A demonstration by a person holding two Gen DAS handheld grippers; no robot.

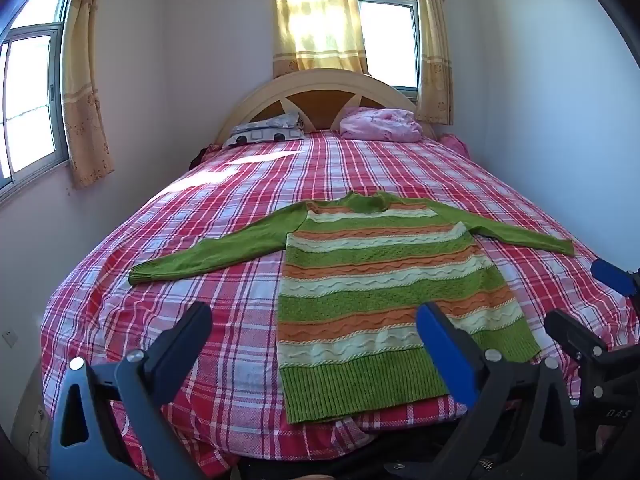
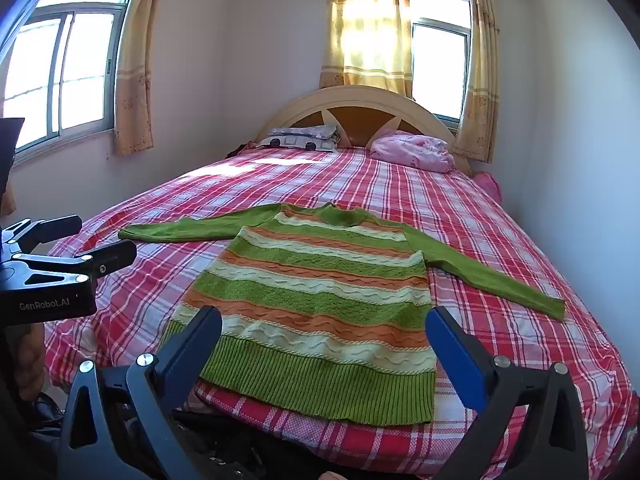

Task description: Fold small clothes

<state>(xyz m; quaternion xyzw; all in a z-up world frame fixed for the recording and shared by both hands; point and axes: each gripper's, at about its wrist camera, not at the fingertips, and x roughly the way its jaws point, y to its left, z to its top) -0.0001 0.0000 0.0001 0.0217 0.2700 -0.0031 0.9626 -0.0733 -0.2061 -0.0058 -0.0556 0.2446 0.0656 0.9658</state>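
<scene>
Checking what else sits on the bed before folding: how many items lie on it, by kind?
Sweater: 1
Patterned pillow: 1
Pink bundle of bedding: 1
Total: 3, all on the plaid sheet.

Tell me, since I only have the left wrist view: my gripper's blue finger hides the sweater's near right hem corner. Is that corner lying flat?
Observer: Yes. In the right wrist view the sweater is spread out, and its hem corner lies flat on the plaid sheet, not folded over.
Operator: And the right gripper? I only catch its edge.
Observer: The right gripper is open, jaws spread wide with nothing between them, pointing at the sweater's lower body.
</scene>
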